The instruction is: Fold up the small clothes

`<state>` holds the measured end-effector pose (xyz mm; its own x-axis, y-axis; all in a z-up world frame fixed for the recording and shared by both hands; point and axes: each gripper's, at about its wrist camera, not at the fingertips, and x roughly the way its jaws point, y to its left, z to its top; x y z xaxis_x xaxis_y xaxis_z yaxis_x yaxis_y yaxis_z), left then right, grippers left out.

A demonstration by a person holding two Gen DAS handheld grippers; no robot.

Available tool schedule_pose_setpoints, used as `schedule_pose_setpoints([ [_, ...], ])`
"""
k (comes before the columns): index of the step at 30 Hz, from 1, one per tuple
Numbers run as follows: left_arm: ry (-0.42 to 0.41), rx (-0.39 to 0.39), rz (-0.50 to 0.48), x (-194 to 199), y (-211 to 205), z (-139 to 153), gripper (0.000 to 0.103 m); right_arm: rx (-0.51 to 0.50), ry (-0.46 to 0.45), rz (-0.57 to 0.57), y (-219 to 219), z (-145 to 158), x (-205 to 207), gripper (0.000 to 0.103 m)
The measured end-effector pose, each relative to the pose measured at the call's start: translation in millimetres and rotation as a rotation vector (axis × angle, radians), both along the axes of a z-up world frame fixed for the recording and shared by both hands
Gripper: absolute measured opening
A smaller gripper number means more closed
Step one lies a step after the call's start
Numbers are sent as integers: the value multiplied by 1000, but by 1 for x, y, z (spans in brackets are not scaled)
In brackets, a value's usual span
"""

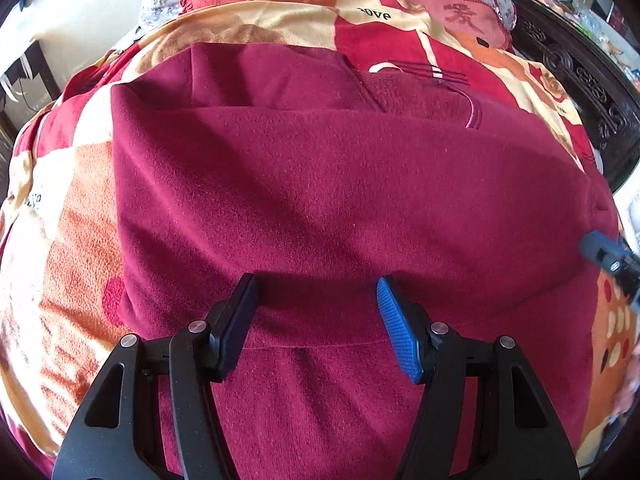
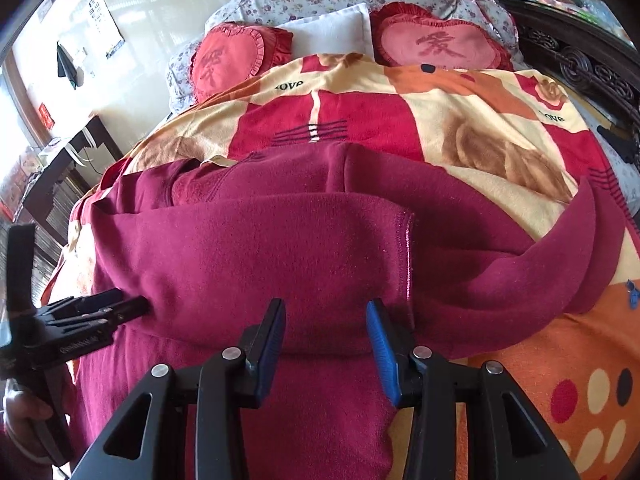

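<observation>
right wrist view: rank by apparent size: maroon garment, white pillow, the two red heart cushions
1. maroon garment, by far the largest, though it lies nearest the camera.
2-3. right heart cushion and left heart cushion: too alike to rank.
4. white pillow, smallest as seen, but partly hidden behind the blanket.

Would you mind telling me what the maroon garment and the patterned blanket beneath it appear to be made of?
The maroon garment looks like a soft fleece or brushed knit: matte, fuzzy nap and a stitched hem edge. The patterned blanket seems to be plush fleece, with a short, slightly velvety pile and printed colour blocks. The exact fibre of either cannot be told.
</observation>
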<state>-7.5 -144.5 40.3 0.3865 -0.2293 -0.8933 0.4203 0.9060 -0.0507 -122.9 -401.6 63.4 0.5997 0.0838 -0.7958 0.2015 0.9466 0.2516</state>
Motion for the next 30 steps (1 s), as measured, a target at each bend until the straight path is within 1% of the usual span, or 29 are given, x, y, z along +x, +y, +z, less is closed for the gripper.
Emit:
schedule_pose_setpoints([
  [2, 3, -4, -2, 1, 1, -1, 63, 26, -19, -8, -11, 8, -3, 40],
  [4, 9, -16, -1, 2, 3, -2, 63, 40, -48, -48, -29, 18, -7, 40],
  [6, 10, -27, 1, 2, 4, -3, 64, 35, -61, -123, -60, 29, -11, 43],
  [10, 2, -27, -1, 0, 4, -4, 65, -21, -10, -307, -129, 34, -8, 46],
  [12, 1, -25, -2, 0, 3, -4, 66, -11, 82, -424, -171, 24, 0, 49],
  [13, 1, -25, -2, 0, 3, -5, 66, 7, 106, -448, -183, 19, 4, 49],
  [15, -1, -22, -4, 0, 2, -5, 67, 77, 140, -507, -212, 2, 12, 49],
  [17, -5, -18, -6, 0, 2, -5, 67, 105, 168, -548, -229, -12, 17, 49],
  [19, -7, -15, -7, 0, 1, -6, 68, 135, 178, -553, -242, -27, 24, 49],
  [20, -9, -12, -8, 0, 0, -6, 68, 142, 169, -551, -246, -33, 27, 48],
  [21, -10, -11, -8, 0, 0, -6, 69, 126, 155, -542, -248, -35, 28, 42],
  [22, -11, -11, -9, 0, 0, -6, 69, 88, 147, -532, -249, -36, 29, 25],
  [23, -8, -10, -9, 1, 0, -6, 69, 50, 149, -521, -249, -35, 28, 15],
  [25, -6, -8, -12, 1, 0, -5, 69, 83, 118, -498, -250, -32, 22, 7],
  [28, 5, -22, -5, 3, 4, 2, 69, 127, 33, -463, -245, -12, 7, 6],
  [29, -1, -38, 6, 4, 9, 8, 69, 140, -16, -431, -237, 4, 1, 6],
  [30, -8, -48, 15, 4, 14, 12, 69, 140, -45, -406, -230, 16, -1, 6],
])
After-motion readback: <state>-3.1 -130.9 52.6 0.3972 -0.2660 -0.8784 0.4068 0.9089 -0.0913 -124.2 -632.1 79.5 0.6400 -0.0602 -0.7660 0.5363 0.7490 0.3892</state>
